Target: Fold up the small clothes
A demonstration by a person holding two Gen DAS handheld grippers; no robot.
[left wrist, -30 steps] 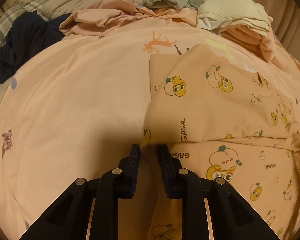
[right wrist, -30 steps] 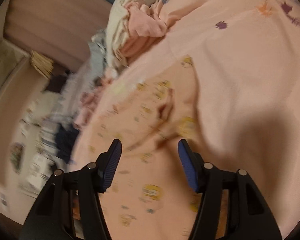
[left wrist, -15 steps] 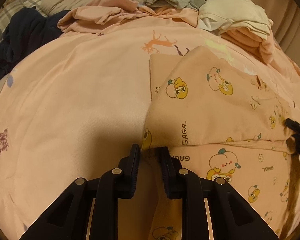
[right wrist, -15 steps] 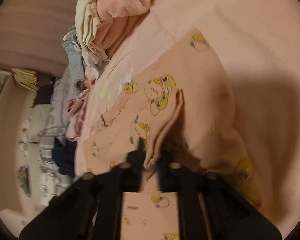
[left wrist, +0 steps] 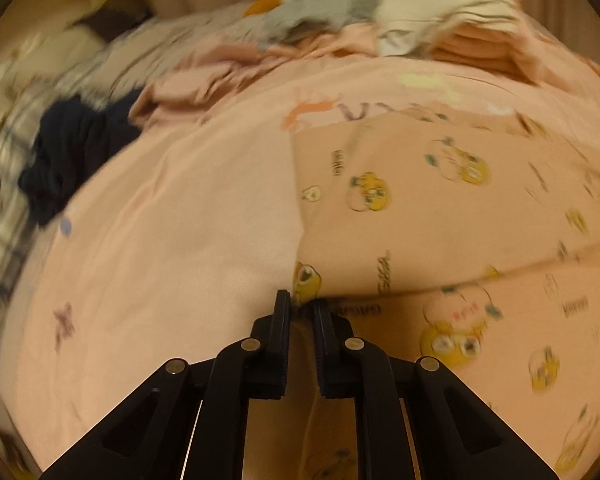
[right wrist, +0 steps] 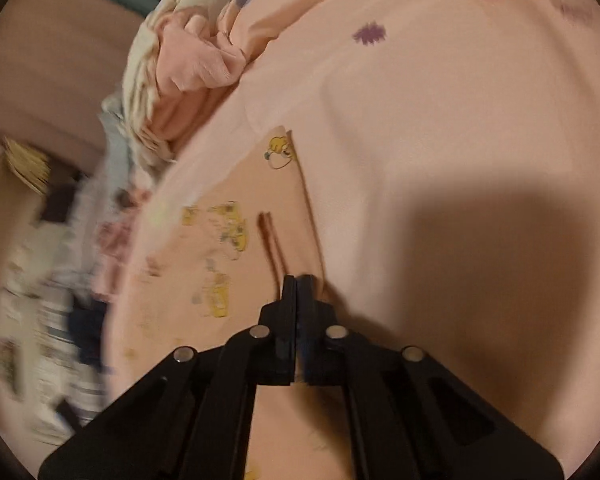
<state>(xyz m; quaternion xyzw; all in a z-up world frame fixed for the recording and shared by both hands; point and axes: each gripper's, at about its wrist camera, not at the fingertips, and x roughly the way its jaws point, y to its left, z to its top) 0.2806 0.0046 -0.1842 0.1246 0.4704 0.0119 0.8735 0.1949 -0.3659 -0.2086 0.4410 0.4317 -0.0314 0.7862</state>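
Observation:
A small pink garment (left wrist: 440, 216) printed with yellow cartoon characters lies on the pink bedsheet (left wrist: 180, 220), with one layer folded over another. My left gripper (left wrist: 302, 306) is shut on its near left corner. In the right wrist view the same garment (right wrist: 228, 248) stretches away from my right gripper (right wrist: 297, 280), which is shut on its edge and holds it slightly raised. Both views are blurred by motion.
A pile of pink, cream and grey clothes (left wrist: 380, 12) lies at the far side of the bed, also seen in the right wrist view (right wrist: 172, 80). A dark navy garment (left wrist: 72, 148) lies at the left on a plaid blanket (left wrist: 4, 208).
My right gripper went from open to shut on the garment's edge and has lifted it. Both grippers now move with the cloth, and the raised fold has flattened out.

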